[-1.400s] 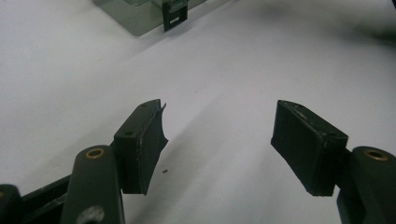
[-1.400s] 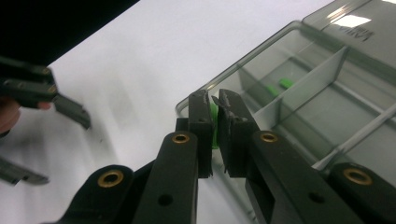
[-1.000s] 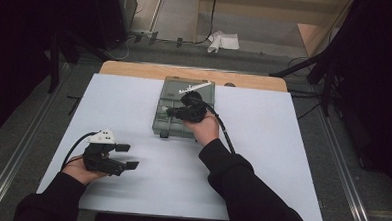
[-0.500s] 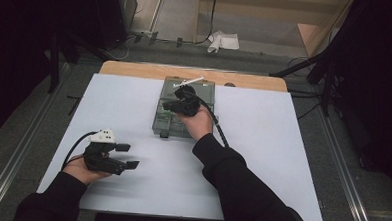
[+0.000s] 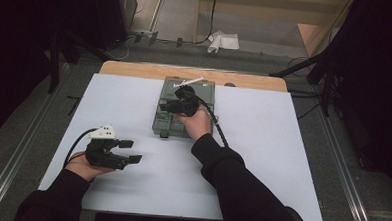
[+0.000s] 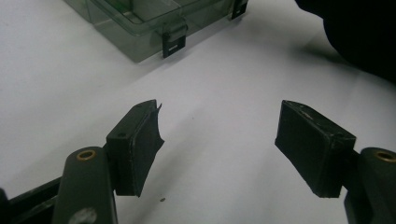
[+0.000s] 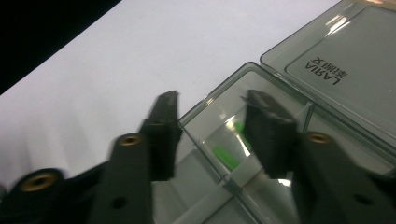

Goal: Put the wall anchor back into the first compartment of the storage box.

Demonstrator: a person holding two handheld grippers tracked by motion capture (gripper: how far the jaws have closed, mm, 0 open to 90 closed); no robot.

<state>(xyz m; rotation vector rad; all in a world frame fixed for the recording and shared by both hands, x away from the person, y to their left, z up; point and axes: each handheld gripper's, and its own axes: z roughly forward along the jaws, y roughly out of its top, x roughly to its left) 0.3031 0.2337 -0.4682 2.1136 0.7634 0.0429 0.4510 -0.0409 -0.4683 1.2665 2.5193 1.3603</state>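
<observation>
While the right gripper point(image 5: 170, 107) is hovering over a smoky, see-through plastic box point(image 5: 184, 110) at the far middle of the white table point(image 5: 262, 143), its jaws have just been opening and are standing half apart with nothing between them, one to each side of the box's corner wall. Lying flat with its long side running away from the person, the box is showing dividers, something green point(image 7: 224, 156) in one compartment, and an open lid point(image 7: 345, 70) bearing printed lettering. Nearer the person, the left gripper point(image 5: 130, 151) is resting with its jaws spread wide and empty, well apart from the box.
</observation>
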